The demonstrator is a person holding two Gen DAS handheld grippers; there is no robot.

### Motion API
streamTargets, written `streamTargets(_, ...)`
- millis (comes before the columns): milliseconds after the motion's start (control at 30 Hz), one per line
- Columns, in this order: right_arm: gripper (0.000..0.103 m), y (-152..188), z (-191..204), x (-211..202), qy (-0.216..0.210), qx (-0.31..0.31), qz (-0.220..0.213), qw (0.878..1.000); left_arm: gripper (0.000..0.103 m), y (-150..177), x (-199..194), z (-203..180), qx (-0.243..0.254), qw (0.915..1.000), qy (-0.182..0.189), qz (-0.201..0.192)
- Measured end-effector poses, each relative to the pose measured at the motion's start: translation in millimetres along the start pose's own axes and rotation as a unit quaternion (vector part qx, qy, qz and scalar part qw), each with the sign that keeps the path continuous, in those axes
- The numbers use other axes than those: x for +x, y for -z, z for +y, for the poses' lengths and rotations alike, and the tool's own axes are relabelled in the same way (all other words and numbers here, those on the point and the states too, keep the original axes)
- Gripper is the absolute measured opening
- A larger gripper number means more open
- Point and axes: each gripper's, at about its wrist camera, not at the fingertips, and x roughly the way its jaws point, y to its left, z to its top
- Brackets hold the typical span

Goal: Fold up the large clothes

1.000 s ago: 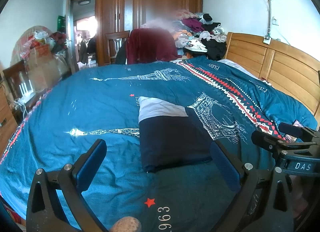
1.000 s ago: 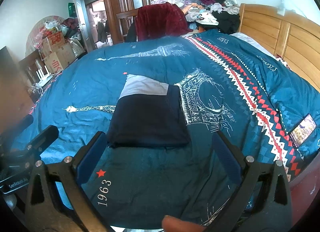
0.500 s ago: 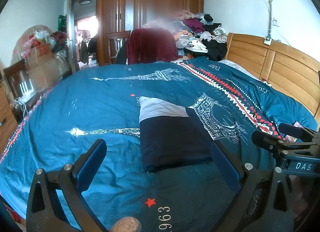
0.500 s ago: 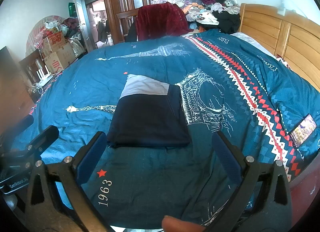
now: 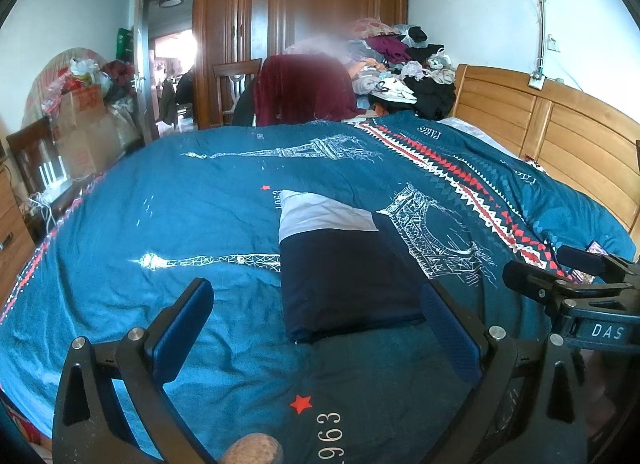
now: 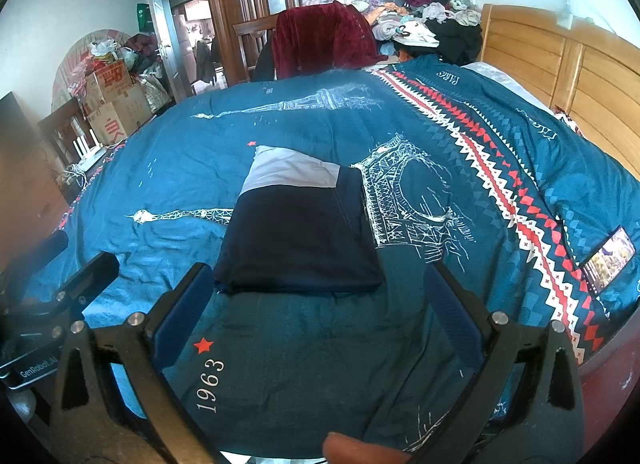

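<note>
Left wrist view looks out along the left gripper [image 5: 316, 328], whose two blue-padded fingers [image 5: 182, 328] stand spread wide apart with nothing between them, held above the near edge of the bed. Right wrist view shows the right gripper [image 6: 316, 312] in the same way: its jaws gape wide and grip nothing, hanging over the bedspread [image 6: 420, 136] just short of the garment. Each tool shows in the other's picture, the right one at the right edge of the left view, the left one at the left edge of the right view.

Just beyond the fingertips lies the folded garment [image 6: 298, 240], a flat dark navy rectangle with a pale grey band across its far end. It rests on the middle of the teal bedspread, between a printed tower on its left and a printed arch on its right, free of both grippers. A red star and the number 1963 are printed on the cover near the tools.

On the right side of the bed a phone [image 6: 608, 258] lies with its screen lit. Further right runs the wooden headboard [image 5: 560, 132]. At the far end a dark red cloth [image 5: 304, 90] hangs over a chair, with a pile of clothes [image 5: 404, 68] to its right and a wooden wardrobe [image 5: 296, 12] behind. Cardboard boxes [image 6: 116, 104] are stacked at far left.
</note>
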Motion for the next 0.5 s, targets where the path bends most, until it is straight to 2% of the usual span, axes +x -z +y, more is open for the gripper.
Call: streamTargets(500,0.103,1.1,-0.2,1.6,-0.001,0.000,0.000,1.000,0.103,0.1,0.3,1.3,-0.001,1.0000,0.000,0.000)
